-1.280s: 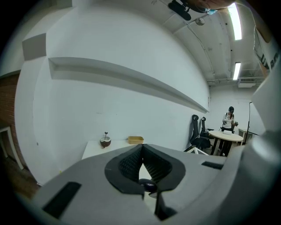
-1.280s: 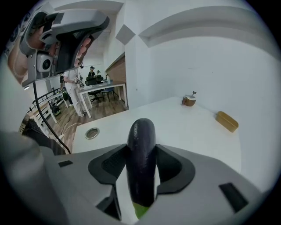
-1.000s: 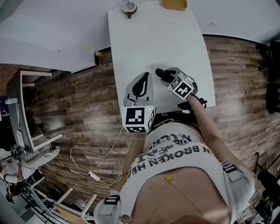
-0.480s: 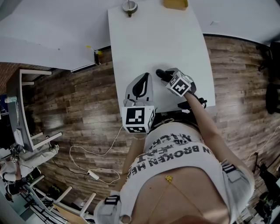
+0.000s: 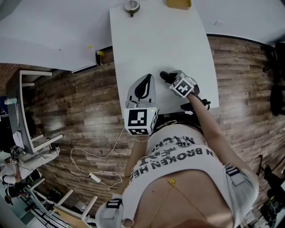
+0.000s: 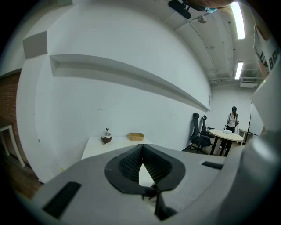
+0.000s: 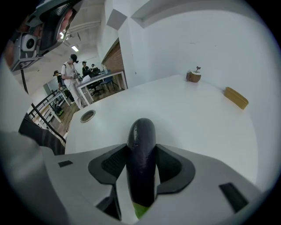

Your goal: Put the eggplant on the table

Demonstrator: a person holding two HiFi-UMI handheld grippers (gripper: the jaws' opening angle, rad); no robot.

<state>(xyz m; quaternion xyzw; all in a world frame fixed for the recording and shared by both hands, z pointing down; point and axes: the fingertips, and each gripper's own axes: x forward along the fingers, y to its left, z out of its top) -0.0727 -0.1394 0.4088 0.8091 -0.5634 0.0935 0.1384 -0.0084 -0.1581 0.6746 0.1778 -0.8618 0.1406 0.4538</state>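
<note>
A dark purple eggplant [image 7: 141, 149] with a green stem end is clamped lengthwise between the pads of my right gripper [image 7: 141, 154], its rounded tip poking out past the jaws and angled down at the white table [image 7: 206, 127]. In the head view the eggplant [image 5: 164, 75] shows as a dark stub ahead of the right gripper [image 5: 171, 79], over the table's near part. I cannot tell if it touches the tabletop. My left gripper [image 5: 144, 87] hovers beside it at the table's near left, shut and empty, its jaws meeting at the tip [image 6: 141, 149].
At the table's far end stand a small brown bowl with a handle sticking up [image 5: 131, 7] [image 7: 193, 76] and a flat yellow tray [image 5: 178, 4] [image 7: 236, 97]. A round grommet hole [image 7: 88, 116] sits near the table's left edge. Wood floor surrounds the table; people stand in the distance.
The right gripper has sunk a little toward the tabletop with the eggplant still in it. The left gripper has stayed put.
</note>
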